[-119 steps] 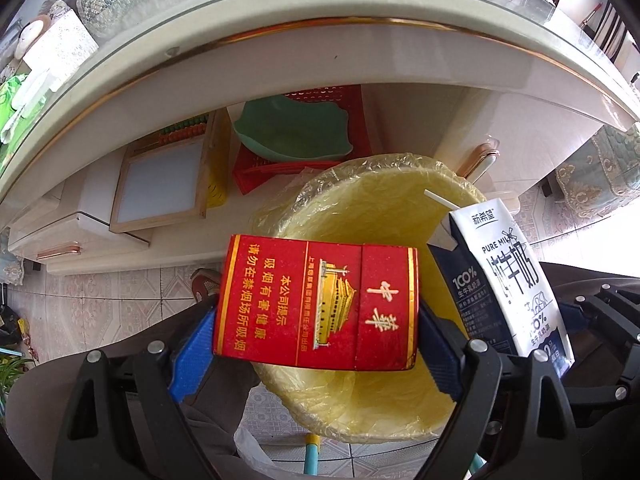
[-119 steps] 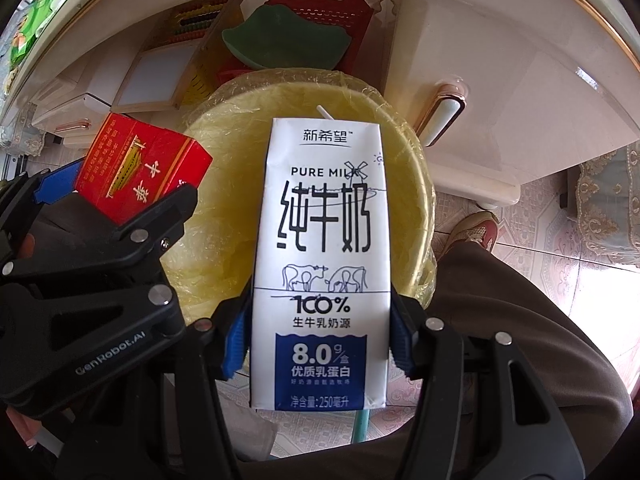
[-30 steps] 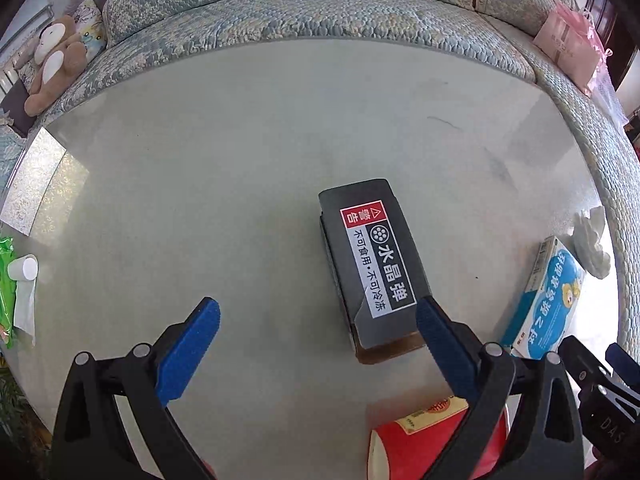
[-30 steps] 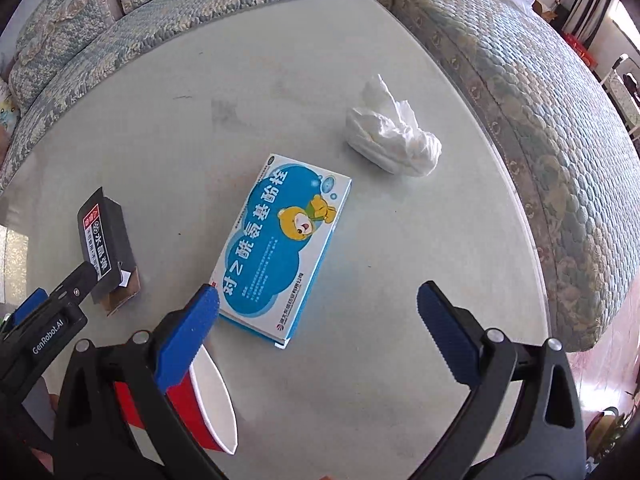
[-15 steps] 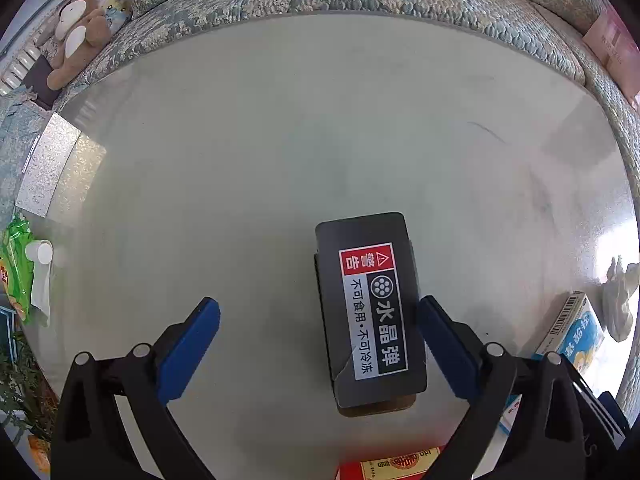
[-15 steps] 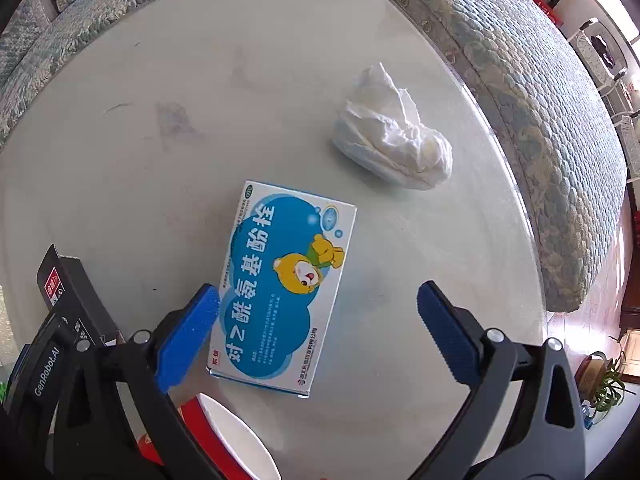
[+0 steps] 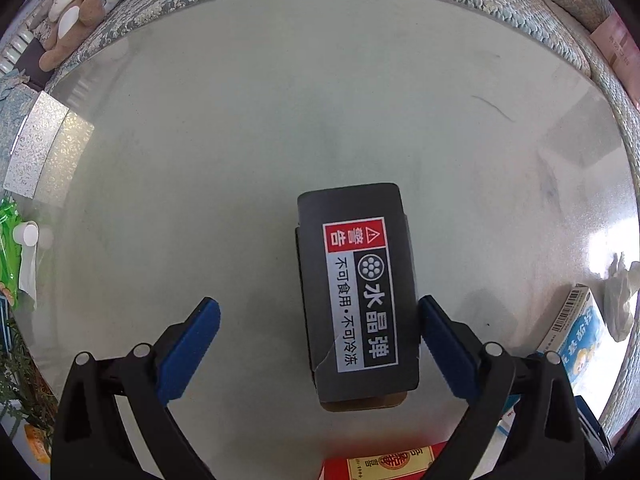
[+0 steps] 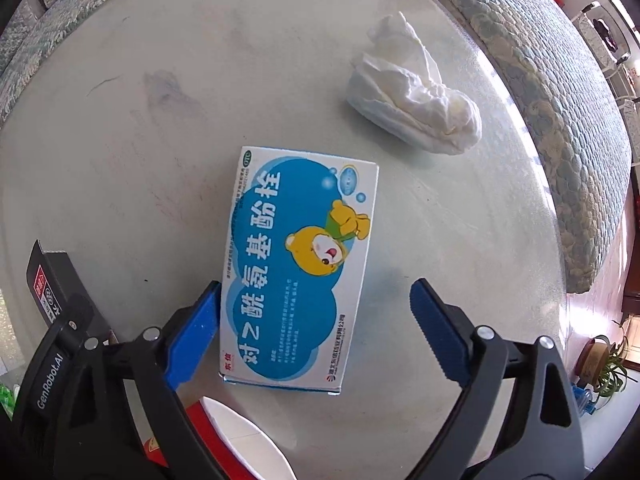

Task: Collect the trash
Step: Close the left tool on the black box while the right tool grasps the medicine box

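A black box [image 7: 356, 292] with a red and white warning label lies on the round glass table [image 7: 280, 100]. My left gripper [image 7: 318, 338] is open around its near end, the right pad close to the box's side. A blue and white medicine box [image 8: 298, 268] with a cartoon bear lies in front of my right gripper [image 8: 316, 320], which is open with its left pad at the box's left edge. A crumpled white tissue [image 8: 412, 92] lies beyond it. The black box also shows in the right wrist view [image 8: 50, 280].
A red paper cup [image 8: 240, 440] stands at the table's near edge, also in the left wrist view [image 7: 384, 462]. A patterned sofa [image 8: 560, 80] curves around the table. A green packet and small white cup [image 7: 24, 236] sit at the left. A plush toy [image 7: 68, 12] lies on the sofa.
Four seconds ago both grippers held a red carton and a milk carton over a bin; both are open and empty now. In the last second both lowered toward the black box and the medicine box.
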`<state>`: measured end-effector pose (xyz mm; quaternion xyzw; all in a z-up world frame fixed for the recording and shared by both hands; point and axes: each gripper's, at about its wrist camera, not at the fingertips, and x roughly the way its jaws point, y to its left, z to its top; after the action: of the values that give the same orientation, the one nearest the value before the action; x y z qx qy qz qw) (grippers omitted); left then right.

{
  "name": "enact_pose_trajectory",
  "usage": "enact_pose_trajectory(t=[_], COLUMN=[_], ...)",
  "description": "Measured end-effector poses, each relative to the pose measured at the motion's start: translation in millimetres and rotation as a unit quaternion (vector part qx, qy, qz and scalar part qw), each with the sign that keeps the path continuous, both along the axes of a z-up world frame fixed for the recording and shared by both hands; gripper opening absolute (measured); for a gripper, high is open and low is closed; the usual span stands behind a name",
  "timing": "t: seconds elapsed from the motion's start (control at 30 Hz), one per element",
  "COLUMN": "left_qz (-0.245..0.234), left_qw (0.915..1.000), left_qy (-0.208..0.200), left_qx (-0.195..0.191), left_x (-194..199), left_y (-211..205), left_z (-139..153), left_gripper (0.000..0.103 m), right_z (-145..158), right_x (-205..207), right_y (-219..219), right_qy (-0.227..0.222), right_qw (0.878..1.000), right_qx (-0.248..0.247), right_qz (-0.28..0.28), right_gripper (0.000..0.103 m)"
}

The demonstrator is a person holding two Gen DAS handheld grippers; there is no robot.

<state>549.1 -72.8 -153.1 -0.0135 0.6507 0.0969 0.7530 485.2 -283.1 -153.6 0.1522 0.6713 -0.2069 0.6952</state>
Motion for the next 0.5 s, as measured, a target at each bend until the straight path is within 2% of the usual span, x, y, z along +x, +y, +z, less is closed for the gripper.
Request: enact_pose_trajectory(t=[0.07, 0.23, 0.37, 0.47, 0.5], left_qz=[0.009, 0.007, 0.010, -0.002, -0.007], left_qw=[0.9999, 0.9999, 0.9998, 0.9998, 0.9998], left_qy=[0.007, -0.009, -0.009, -0.015, -0.018], left_qx=[-0.007, -0.008, -0.014, -0.013, -0.012], left_x=[-2, -6, -6, -8, -9], left_y=[3, 0, 2, -7, -10], left_z=[-8, -9, -10, -7, -5], left_gripper=[0.096, 0.097, 0.096, 0.089, 0.086], right_z=[0, -1, 0, 3, 4], right_x=[0, -3, -4, -4, -4], right_y=[-2, -7, -10, -10, -11], right_qy=[-0.002, -0.015, -0.026, -0.033, -0.034], right_qw=[1.000, 1.000, 0.999, 0.999, 0.999], right_qx=[0.003, 0.017, 0.027, 0.023, 0.023], right_qz=[0.000, 0.004, 0.013, 0.021, 0.022], right_gripper=[0.090, 0.086, 0.074, 0.063, 0.063])
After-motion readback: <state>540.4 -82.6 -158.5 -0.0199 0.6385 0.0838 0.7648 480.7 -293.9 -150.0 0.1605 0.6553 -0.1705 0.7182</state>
